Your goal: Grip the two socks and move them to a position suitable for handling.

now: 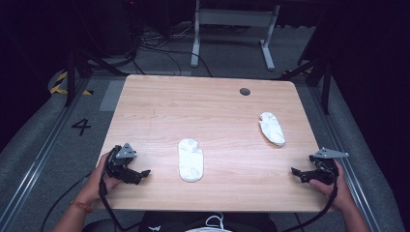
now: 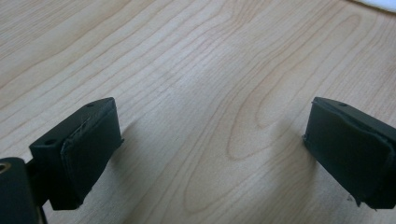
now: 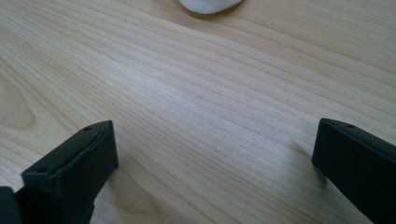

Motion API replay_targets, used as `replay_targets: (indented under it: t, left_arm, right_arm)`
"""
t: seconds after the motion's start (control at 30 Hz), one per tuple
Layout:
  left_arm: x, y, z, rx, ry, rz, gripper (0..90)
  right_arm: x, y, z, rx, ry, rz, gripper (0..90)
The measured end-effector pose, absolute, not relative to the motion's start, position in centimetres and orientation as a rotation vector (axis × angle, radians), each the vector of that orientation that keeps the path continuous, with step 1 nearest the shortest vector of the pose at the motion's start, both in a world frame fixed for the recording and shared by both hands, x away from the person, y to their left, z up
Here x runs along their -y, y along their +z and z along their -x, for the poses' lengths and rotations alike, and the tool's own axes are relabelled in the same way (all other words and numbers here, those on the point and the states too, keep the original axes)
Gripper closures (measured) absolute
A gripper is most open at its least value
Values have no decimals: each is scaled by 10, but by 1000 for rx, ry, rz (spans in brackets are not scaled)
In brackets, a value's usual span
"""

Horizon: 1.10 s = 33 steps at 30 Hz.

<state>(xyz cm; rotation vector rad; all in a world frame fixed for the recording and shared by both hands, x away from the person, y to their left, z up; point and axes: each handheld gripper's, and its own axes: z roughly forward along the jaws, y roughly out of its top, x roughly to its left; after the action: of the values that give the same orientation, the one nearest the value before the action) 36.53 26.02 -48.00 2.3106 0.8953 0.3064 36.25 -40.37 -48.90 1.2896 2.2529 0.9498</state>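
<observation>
Black and wide apart, the jaws of the left gripper stood released over bare wood, with nothing between them; in the left gripper view its two pads hung just above the grain, and a sliver of white cloth showed at the top right corner. A hand held this gripper at the near left corner of the table, its jaws pointing inward toward the middle.

The right gripper was likewise released, jaws spread and empty (its own view showed only wood grain between the pads, with a bit of white at the top edge). The other hand held it at the near right edge of the table, jaws pointing left toward the centre.

Between the two grippers, nearer the left one yet clear of both, lay the near sock, white, flat, running lengthwise away from the person, with its open cuff at the far end. The far sock, also white, lay farther back and to the right, slanted, well apart from the first and untouched by either gripper.

A small dark round grommet sat in the table near its far edge. Beyond the table, on the grey floor, stood a white frame, and a "4" was marked on the floor at the left.
</observation>
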Motion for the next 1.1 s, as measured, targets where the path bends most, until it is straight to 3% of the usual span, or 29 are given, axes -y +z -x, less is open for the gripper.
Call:
replay_targets:
  t: [0.1, 0.27, 0.5, 0.63, 0.87, 1.1]
  left_arm:
    - [-257, -477, -367, -913, 301, -2338, 49]
    - [-250, -470, -366, -913, 319, -2371, 185]
    - [-232, -461, -361, -867, 315, -2344, 171]
    - [-211, -452, -352, -635, 304, -2337, 157]
    - [-176, -449, -356, -557, 299, -2376, 186]
    - [-140, -454, -368, -487, 213, -2371, 366]
  right_arm:
    - [404, -489, -362, -2253, 950, -1290, 5]
    - [404, -489, -362, -2250, 949, -1294, 5]
    - [404, -489, -361, -2242, 948, -1305, 6]
    - [404, -489, -361, -2239, 944, -1306, 6]
    - [404, -489, -361, -2237, 943, -1308, 7]
    - [404, -489, -361, -2236, 945, -1310, 7]
